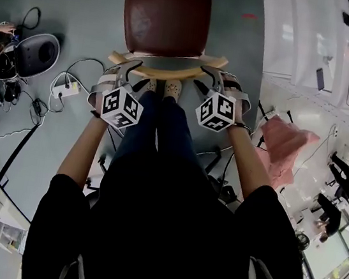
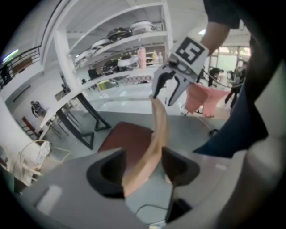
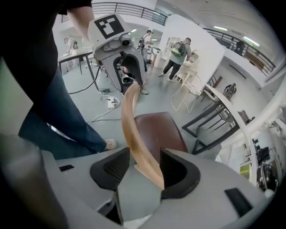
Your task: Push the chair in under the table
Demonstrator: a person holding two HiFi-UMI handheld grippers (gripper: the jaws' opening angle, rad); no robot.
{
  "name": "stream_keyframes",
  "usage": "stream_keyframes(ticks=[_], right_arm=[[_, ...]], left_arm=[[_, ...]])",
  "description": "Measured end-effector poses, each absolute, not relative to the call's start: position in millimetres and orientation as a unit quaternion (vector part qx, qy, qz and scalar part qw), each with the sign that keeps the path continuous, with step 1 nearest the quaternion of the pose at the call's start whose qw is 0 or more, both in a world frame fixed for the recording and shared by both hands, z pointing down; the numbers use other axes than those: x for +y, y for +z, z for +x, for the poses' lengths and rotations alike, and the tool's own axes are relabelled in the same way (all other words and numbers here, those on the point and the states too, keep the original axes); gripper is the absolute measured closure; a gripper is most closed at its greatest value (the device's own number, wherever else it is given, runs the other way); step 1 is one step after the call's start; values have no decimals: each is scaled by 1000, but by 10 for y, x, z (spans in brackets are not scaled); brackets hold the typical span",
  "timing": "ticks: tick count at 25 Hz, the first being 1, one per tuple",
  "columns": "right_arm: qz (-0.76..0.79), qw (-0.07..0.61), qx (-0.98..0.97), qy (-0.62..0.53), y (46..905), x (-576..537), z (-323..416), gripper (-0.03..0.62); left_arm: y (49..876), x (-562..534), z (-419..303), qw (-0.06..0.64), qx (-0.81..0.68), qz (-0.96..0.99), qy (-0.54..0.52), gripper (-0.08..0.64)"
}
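Though plain grey beneath chair, floor with cables; white shelving beside.

The head camera looks steeply down the person's body, with the chair at twelve o'clock. The left gripper camera sits close behind its jaws and faces along the backrest toward the right gripper. The right gripper's camera faces back the other way. All three views share the backrest.

left tongs: astride backrest left end | right tongs: right end | seat: beyond backrest
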State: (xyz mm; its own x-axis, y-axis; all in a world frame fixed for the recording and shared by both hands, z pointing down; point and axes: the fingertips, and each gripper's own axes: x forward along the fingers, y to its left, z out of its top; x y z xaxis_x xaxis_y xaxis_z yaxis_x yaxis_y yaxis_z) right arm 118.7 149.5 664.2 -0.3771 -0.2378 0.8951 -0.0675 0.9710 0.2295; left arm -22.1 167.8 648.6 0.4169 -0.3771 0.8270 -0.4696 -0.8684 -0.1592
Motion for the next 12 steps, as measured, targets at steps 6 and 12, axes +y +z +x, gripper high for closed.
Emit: stream_keyframes(ticks=[6, 12], right_arm=[[35, 596, -790, -143, 6895, 1479, 1234, 417], [27, 607, -780, -153, 7026, 1451, 1225, 417]], left_arm=[[6770, 1716, -272, 12, -201, 819, 536, 308], [6959, 1750, -308, -5, -170, 800, 575, 336]])
